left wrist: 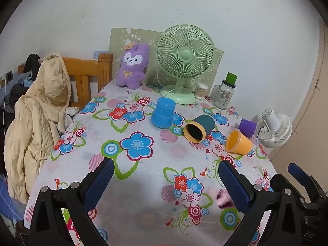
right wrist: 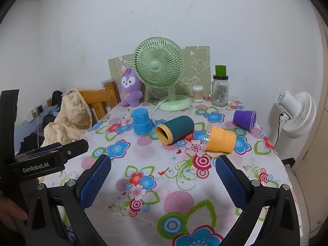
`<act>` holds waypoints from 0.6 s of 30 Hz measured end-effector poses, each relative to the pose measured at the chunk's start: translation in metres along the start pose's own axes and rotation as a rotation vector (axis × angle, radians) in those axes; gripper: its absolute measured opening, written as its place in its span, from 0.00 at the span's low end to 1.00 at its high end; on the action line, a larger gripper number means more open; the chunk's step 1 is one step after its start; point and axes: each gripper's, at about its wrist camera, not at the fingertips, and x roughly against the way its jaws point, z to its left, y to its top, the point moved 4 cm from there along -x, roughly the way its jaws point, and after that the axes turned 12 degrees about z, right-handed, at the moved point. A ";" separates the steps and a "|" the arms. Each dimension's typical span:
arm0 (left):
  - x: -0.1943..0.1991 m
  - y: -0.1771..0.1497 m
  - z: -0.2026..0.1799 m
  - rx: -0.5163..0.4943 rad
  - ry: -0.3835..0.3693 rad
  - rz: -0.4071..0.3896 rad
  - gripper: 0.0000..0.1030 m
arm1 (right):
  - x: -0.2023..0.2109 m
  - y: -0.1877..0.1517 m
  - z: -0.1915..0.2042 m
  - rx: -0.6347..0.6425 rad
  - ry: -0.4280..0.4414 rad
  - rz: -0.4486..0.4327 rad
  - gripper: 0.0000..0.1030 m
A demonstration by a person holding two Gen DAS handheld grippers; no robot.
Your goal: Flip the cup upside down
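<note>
Floral table (right wrist: 184, 184); cups (right wrist: 220, 139), fans (right wrist: 162, 69).

Blue cup (right wrist: 141, 122), teal yellow-rimmed cup (right wrist: 175, 129), orange cup (right wrist: 220, 139), purple cup (right wrist: 245, 120), floral tablecloth (right wrist: 184, 184).

Both tongs (left wrist: 165, 165) (right wrist: 163, 162) wide apart, empty.

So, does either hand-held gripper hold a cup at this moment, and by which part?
No, nothing is held. The left hand-held gripper and the right hand-held gripper are both open above the table, short of the cups.
</note>
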 end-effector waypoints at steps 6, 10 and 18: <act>-0.002 -0.002 0.000 0.003 0.007 0.004 1.00 | -0.002 -0.002 0.003 0.006 -0.007 0.004 1.00; -0.003 -0.003 0.001 0.007 0.008 0.009 1.00 | -0.001 -0.001 0.002 -0.003 -0.006 0.013 1.00; -0.003 -0.002 0.002 0.008 0.006 0.011 1.00 | -0.003 -0.002 0.002 0.002 -0.016 0.031 1.00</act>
